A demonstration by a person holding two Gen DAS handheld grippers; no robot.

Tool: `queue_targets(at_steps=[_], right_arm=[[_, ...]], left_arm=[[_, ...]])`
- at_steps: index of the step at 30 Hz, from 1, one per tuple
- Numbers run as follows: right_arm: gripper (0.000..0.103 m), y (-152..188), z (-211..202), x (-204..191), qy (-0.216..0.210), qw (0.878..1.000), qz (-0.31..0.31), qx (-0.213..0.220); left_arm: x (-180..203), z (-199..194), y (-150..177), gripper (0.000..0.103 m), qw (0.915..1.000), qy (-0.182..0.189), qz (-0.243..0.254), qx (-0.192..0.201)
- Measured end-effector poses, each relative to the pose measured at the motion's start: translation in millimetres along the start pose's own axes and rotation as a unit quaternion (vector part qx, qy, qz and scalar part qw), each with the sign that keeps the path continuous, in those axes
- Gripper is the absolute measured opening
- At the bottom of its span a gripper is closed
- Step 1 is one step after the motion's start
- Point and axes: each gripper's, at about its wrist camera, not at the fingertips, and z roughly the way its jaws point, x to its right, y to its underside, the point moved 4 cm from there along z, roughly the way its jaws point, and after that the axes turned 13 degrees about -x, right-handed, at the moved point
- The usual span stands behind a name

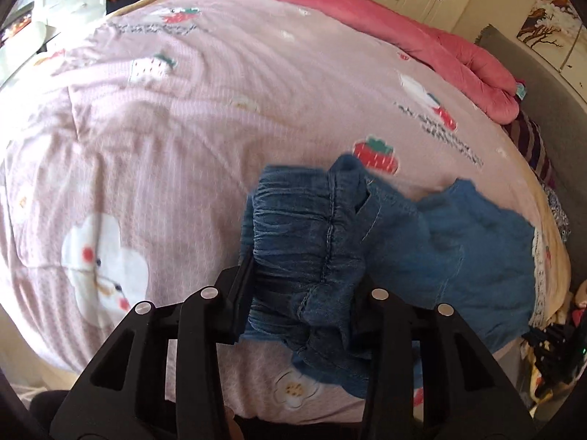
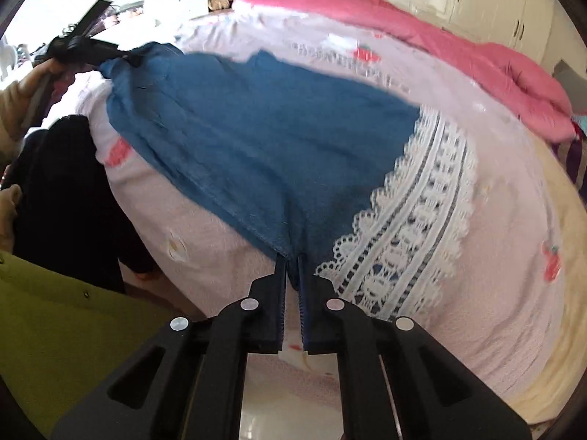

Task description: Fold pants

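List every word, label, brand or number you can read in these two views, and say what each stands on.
No text here can be read.
Dark lettering printed on the pink quilt, beside the strawberry print: too blurred to read.
The same lettering on the quilt in the right wrist view: smeared, unreadable.
Small teal tag on the rolled pink duvet: too small to read.
Denim pants, their lace hem, both grippers: no markings seen.

Blue denim pants [image 2: 264, 139], white lace hem [image 2: 414, 220]; strawberry-print pink quilt [image 1: 183, 117]
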Motion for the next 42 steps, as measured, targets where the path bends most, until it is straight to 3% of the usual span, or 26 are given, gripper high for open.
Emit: queue_targets(at_steps=[3,5,9,12,16,17,20,22,25,29,30,32,33,35,39,42], right_arm=[[0.006,1,-1,3,-0.015,1.000,0.007,0.004],[0.007,3,-5,3,-0.019,1.000,0.004,0.002],[0.021,7,-20,6,-0.052,0.998,0.026,0.002],[0.038,3,-44,4,-0.074,0.995,0.035,0.050],[0.044,-14,-60,12,-0.087,0.988,0.071,0.102],[0.045,-19,-59,16,-0.091,0.987,0.082,0.107],[0.051,-31,-45,29,-0.093,0.983,0.122,0.100],[0.052,-32,-32,39,-0.105,0.980,0.150,0.081],[0.059,-25,-18,53,-0.099,0.977,0.179,0.059],[0.059,-20,-7,60,-0.089,0.975,0.195,0.052],[0.059,-21,-4,57,-0.072,0.979,0.187,0.046],[0.060,-25,-3,48,-0.043,0.985,0.163,0.035],[0.063,-27,-4,44,-0.037,0.987,0.154,0.029],[0.070,-35,-14,41,-0.065,0.985,0.158,0.030],[0.078,-70,-46,44,-0.108,0.979,0.143,0.094],[0.078,-113,-44,41,-0.113,0.981,0.123,0.096]], left_arm=[[-13,0,12,0.043,0.9996,0.020,-0.012,0.014],[-17,-5,16,0.057,0.9996,0.021,-0.010,0.017],[-22,-24,21,0.062,0.9990,0.034,-0.007,0.029],[-19,-48,24,0.074,0.9987,0.001,0.002,0.050],[9,-87,24,0.088,0.9917,-0.068,0.025,0.106],[21,-91,25,0.089,0.9909,-0.066,0.030,0.113],[83,-88,31,0.090,0.9884,-0.002,0.100,0.114],[126,-69,37,0.090,0.9851,0.043,0.143,0.084],[165,-35,47,0.090,0.9801,0.066,0.183,0.037],[179,11,63,0.090,0.9742,0.016,0.225,-0.005],[172,28,67,0.090,0.9749,-0.008,0.221,-0.030],[159,48,75,0.090,0.9735,-0.018,0.218,-0.066],[158,51,80,0.090,0.9708,-0.022,0.232,-0.056],[158,49,85,0.090,0.9667,-0.033,0.249,-0.048],[155,25,75,0.093,0.9749,0.038,0.217,-0.030],[153,4,62,0.093,0.9761,0.043,0.211,0.032]])
